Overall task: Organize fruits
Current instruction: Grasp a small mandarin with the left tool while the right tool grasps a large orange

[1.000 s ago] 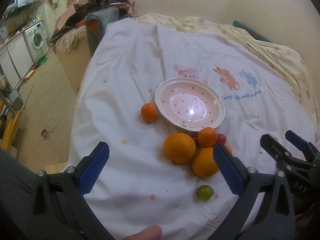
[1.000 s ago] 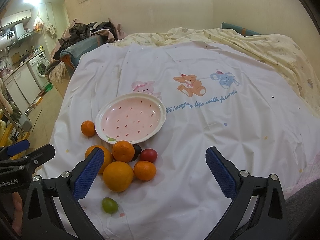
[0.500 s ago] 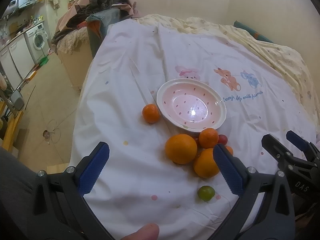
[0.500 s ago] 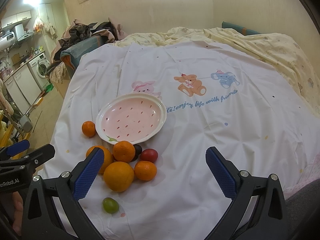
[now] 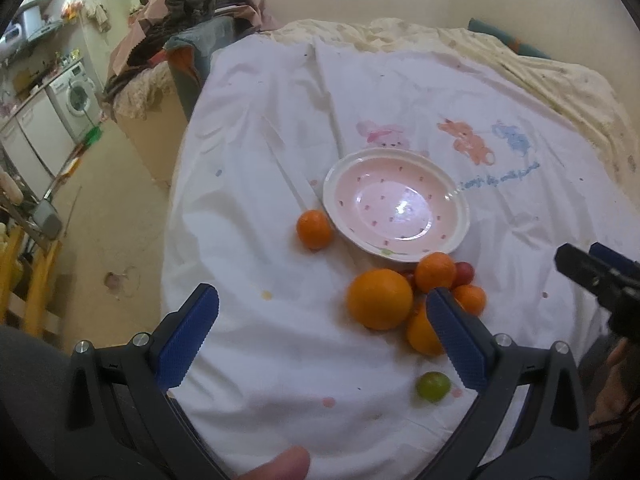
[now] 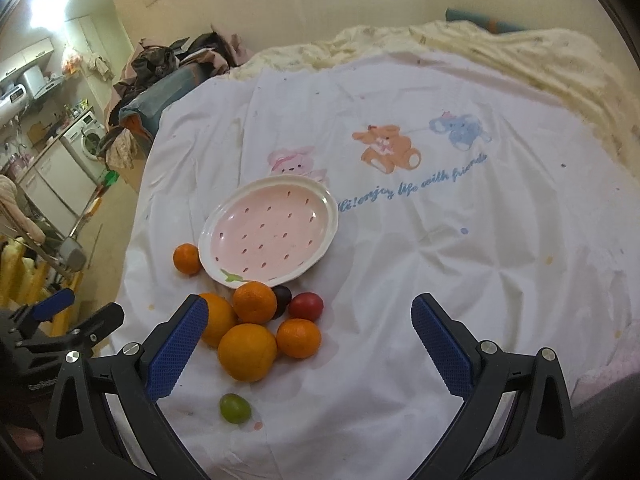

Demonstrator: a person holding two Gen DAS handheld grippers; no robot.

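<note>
Fruit cluster near side of empty pink plate, awaiting loading; lone orange at plate's left; left gripper and right gripper wide open, empty, staged above cloth for first pick

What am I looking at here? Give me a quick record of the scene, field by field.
surface: white sheet with cartoon animals
plate: pink with a white rim, nothing in it
oranges: five on the sheet; one lone orange left of the plate
red fruit: beside the cluster
green fruit: alone, nearest the cameras
left gripper: open, holding nothing
right gripper: open, holding nothing
</note>
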